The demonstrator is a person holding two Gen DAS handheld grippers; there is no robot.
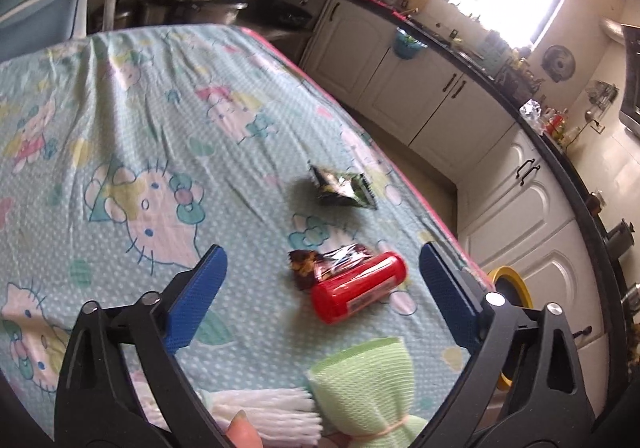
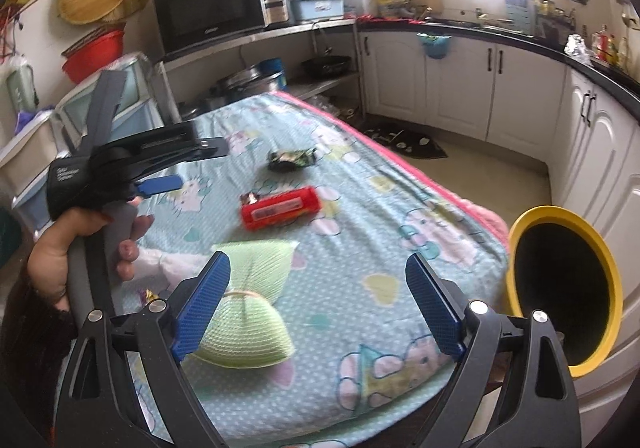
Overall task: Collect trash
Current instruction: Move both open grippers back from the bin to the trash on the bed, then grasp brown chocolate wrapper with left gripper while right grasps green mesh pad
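A red plastic canister (image 1: 357, 287) lies on its side on the cloth-covered table (image 1: 140, 119), touching a brown snack wrapper (image 1: 316, 264). A dark green wrapper (image 1: 344, 187) lies farther back. My left gripper (image 1: 320, 280) is open and empty, hovering just short of the canister. In the right wrist view the canister (image 2: 280, 207), brown wrapper (image 2: 250, 198) and dark wrapper (image 2: 291, 159) lie mid-table. My right gripper (image 2: 318, 288) is open and empty above the table's near end. The left gripper (image 2: 160, 163) shows at left, held by a hand.
A yellow-rimmed black bin (image 2: 564, 288) stands off the table's right edge; it also shows in the left wrist view (image 1: 510, 288). A green tied cloth (image 2: 244, 308) and white fringe (image 1: 264, 412) lie on the near table. White cabinets (image 2: 460, 87) and shelves surround.
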